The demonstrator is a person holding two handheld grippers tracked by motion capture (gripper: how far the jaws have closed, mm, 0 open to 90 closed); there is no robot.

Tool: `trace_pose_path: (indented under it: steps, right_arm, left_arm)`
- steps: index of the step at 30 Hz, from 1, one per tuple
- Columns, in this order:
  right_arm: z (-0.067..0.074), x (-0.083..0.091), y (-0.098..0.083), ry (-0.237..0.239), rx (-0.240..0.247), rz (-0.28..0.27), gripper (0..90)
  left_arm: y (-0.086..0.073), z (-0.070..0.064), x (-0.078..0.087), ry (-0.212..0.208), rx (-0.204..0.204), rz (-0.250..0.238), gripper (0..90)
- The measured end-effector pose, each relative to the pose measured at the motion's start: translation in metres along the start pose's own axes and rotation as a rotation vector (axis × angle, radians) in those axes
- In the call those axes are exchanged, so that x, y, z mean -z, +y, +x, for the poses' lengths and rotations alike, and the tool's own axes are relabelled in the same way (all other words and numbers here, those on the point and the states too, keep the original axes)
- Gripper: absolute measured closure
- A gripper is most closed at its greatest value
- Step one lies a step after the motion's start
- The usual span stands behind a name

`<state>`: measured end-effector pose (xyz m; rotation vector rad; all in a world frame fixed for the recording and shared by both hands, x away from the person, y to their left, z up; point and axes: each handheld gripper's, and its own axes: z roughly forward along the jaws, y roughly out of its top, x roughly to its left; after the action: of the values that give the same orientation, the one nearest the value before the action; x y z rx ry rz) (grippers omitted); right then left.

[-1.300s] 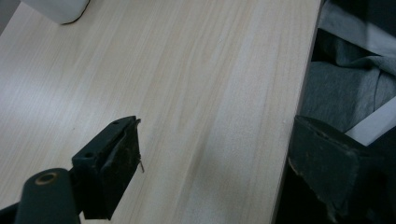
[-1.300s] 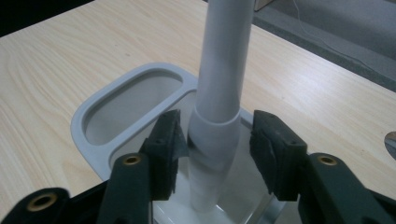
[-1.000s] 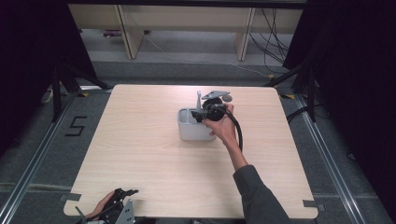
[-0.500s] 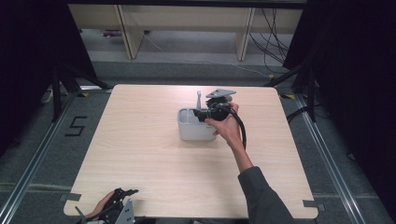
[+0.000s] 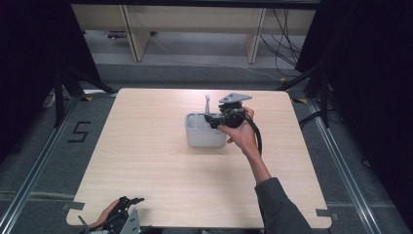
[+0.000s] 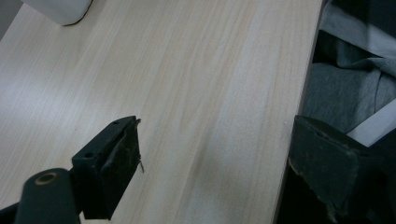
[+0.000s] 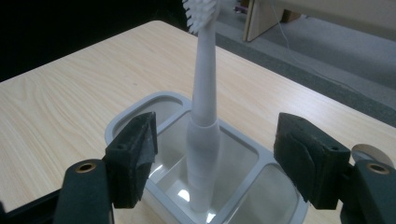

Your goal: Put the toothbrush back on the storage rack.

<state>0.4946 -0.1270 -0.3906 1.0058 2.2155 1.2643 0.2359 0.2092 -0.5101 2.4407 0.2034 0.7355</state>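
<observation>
A white toothbrush (image 7: 204, 93) stands upright, bristles up, in the middle compartment of a pale grey holder (image 7: 140, 105). My right gripper (image 7: 217, 137) is open, and its jaws have just been opening; the brush handle stands between them with a gap on each side. In the high view the holder (image 5: 202, 139) sits at the table's centre with the toothbrush (image 5: 207, 104) rising from it and the right gripper (image 5: 210, 120) at its right side. My left gripper (image 5: 130, 201) rests at the near left table edge. It is open (image 6: 215, 158) over bare wood.
The light wooden table (image 5: 146, 161) has free room all around the holder. A corner of the holder (image 6: 60, 9) shows far off in the left gripper view, with grey clothing (image 6: 345, 93) beyond the table edge. Shelving legs and cables lie behind the table.
My right gripper has shifted slightly to the right, away from the holder. The toothbrush stays standing in the holder. The left gripper has not moved.
</observation>
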Motion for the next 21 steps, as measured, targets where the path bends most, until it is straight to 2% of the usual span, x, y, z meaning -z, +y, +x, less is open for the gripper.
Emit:
trace_pose_path:
  steps: [1,2,5,8,9,10,11,15,16,17,18,19,21]
  right_arm:
    - [-0.002,0.001,0.000,0.007,0.036,-0.007,31.1]
    - [0.001,0.004,-0.002,0.008,0.002,0.002,31.1]
    - [-0.001,0.008,-0.005,0.002,0.026,-0.014,31.0]
    - [0.001,0.013,-0.008,0.010,0.001,-0.007,30.4]
    - [-0.001,0.015,-0.009,0.004,0.023,-0.010,30.4]
    - [0.000,0.016,-0.010,0.013,0.012,-0.012,30.4]
    - [0.000,0.016,-0.010,0.015,0.025,-0.019,30.4]
    - [0.002,0.023,-0.014,0.015,0.002,-0.013,30.4]
    - [0.001,0.024,-0.014,0.012,0.027,-0.012,30.3]
    - [0.003,0.026,-0.015,0.004,0.010,-0.017,30.3]
    - [0.002,0.026,-0.016,0.014,0.027,-0.022,30.3]
    - [0.004,0.028,-0.017,0.016,0.007,-0.013,30.2]
    - [0.002,0.031,-0.017,0.005,0.034,-0.009,30.2]
  left_arm:
    - [0.000,0.000,0.000,-0.001,0.002,-0.002,15.9]
    - [0.000,0.000,0.001,-0.009,-0.002,0.005,15.9]
    - [0.000,0.000,0.000,-0.002,0.002,-0.012,15.9]
    - [0.000,-0.001,0.000,-0.003,0.001,-0.012,15.9]
    - [0.000,-0.001,0.000,-0.003,0.000,-0.013,15.9]
    - [0.000,-0.001,0.000,-0.005,0.000,-0.012,15.9]
    - [0.000,-0.001,0.000,-0.003,0.002,-0.014,16.0]
    - [0.000,-0.001,0.000,-0.003,0.003,-0.016,15.9]
    - [0.000,-0.001,0.000,-0.007,0.000,-0.014,16.0]
    - [0.000,-0.001,0.000,-0.004,-0.005,-0.010,15.9]
    - [0.000,-0.001,0.000,-0.003,-0.003,-0.014,16.0]
    - [0.000,-0.001,0.000,-0.003,-0.004,-0.015,16.0]
    - [0.000,-0.001,0.000,-0.002,-0.004,-0.015,16.0]
